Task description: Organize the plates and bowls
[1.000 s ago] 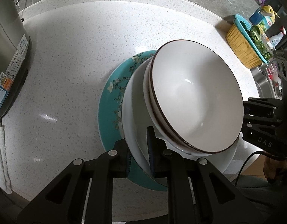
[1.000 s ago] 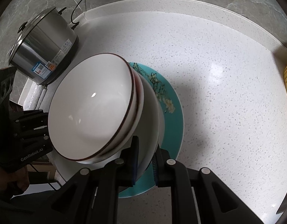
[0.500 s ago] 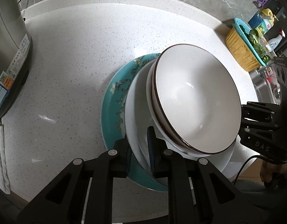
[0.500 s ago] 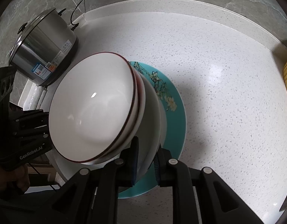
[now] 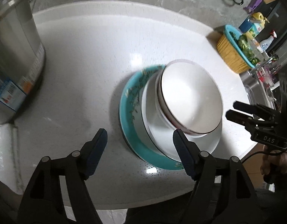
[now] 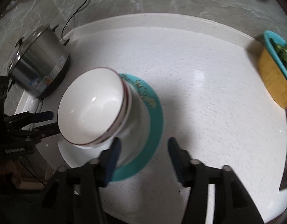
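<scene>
A stack stands on the white counter (image 5: 83, 71): a teal flowered plate (image 5: 128, 115) (image 6: 154, 123) at the bottom, a white plate (image 5: 205, 145) (image 6: 68, 153) on it, and nested white bowls with brown rims (image 5: 190, 97) (image 6: 91, 108) on top. My left gripper (image 5: 139, 135) hovers above the stack's near-left rim, jaws opening, pads touching nothing. On the opposite side my right gripper (image 6: 143, 141) hovers over the plate rims, jaws likewise opening and free of them. Each gripper shows in the other's view: the right gripper (image 5: 236, 110) and the left gripper (image 6: 50, 121).
A steel rice cooker (image 5: 14, 59) (image 6: 39, 65) stands at the counter's left with its cord up the wall. A yellow basket with a teal liner and greens (image 5: 231, 54) (image 6: 272, 78) sits at the right, beside a sink (image 5: 255, 82). A white cloth (image 5: 3, 149) lies below the cooker.
Both grippers were shut on the white plate's rim; now both have let go, spread their jaws and lifted back from the stack, which stays on the counter.
</scene>
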{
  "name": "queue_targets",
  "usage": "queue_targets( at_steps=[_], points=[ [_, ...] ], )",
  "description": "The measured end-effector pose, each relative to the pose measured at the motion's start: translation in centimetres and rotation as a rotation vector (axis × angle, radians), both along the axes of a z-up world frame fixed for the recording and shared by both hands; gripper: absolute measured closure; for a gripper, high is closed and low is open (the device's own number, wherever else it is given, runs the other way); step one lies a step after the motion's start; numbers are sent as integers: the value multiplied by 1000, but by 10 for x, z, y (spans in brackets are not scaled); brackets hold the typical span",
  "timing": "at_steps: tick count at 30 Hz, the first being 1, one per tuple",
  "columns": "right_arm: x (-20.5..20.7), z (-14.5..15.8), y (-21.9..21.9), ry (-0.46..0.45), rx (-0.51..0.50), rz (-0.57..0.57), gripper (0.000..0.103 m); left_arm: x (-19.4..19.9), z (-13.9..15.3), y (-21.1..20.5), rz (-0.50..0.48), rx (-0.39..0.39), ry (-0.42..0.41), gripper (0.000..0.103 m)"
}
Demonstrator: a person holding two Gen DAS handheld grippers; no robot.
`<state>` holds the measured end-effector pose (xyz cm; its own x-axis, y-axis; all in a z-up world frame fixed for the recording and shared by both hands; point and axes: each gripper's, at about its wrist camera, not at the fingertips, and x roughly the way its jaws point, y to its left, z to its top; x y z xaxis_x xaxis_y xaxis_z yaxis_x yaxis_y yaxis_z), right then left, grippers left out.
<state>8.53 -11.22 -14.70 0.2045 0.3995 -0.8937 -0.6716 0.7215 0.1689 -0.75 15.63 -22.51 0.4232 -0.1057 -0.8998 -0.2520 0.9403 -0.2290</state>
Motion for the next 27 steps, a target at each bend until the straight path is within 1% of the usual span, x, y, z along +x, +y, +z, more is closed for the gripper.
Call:
queue_targets(
  at_steps=[1, 2, 3, 4, 5, 7, 9, 10, 12, 14, 17, 18, 20, 22, 25, 27],
  points=[
    [0, 4, -5, -5, 6, -17, 42, 0, 7, 2, 5, 6, -13, 24],
    [0, 9, -10, -8, 13, -35, 39, 0, 16, 3, 13, 10, -34, 13],
    [0, 13, -13, -12, 21, -50, 35, 0, 25, 4, 23, 15, -58, 7],
    [0, 17, -15, -16, 29, -61, 27, 0, 32, 3, 30, 25, -72, 0],
    [1, 21, -18, -19, 41, -73, 20, 1, 42, -2, 38, 41, -92, 0],
    [0, 33, -25, -29, 86, -98, 16, 0, 50, -11, 35, 57, -111, 0],
    [-1, 41, -28, -34, 125, -102, 4, 1, 54, -27, 30, 89, -100, 0],
    [-3, 45, -31, -46, 150, -108, 0, -1, 54, -33, 28, 98, -94, 0],
    [-8, 50, -31, -54, 185, -114, 0, -1, 53, -48, 20, 89, -77, 0],
    [-11, 50, -31, -43, 192, -129, 0, -10, 56, -61, 5, 71, -78, 0],
    [-22, 53, -37, -41, 212, -162, 0, -17, 63, -79, -9, 133, -92, 0],
    [-27, 55, -40, -47, 207, -175, 0, -19, 66, -83, -2, 172, -82, 0],
    [-34, 57, -44, -54, 192, -202, 0, -24, 67, -87, -2, 217, -69, 0],
    [-43, 64, -48, -80, 175, -241, 0, -26, 67, -84, 23, 241, -42, 0],
    [-54, 72, -47, -141, 128, -289, 0, -25, 65, -72, 52, 246, -6, 0],
    [-60, 75, -42, -164, 105, -336, 0, -22, 67, -60, 22, 221, -37, 0]
  ],
)
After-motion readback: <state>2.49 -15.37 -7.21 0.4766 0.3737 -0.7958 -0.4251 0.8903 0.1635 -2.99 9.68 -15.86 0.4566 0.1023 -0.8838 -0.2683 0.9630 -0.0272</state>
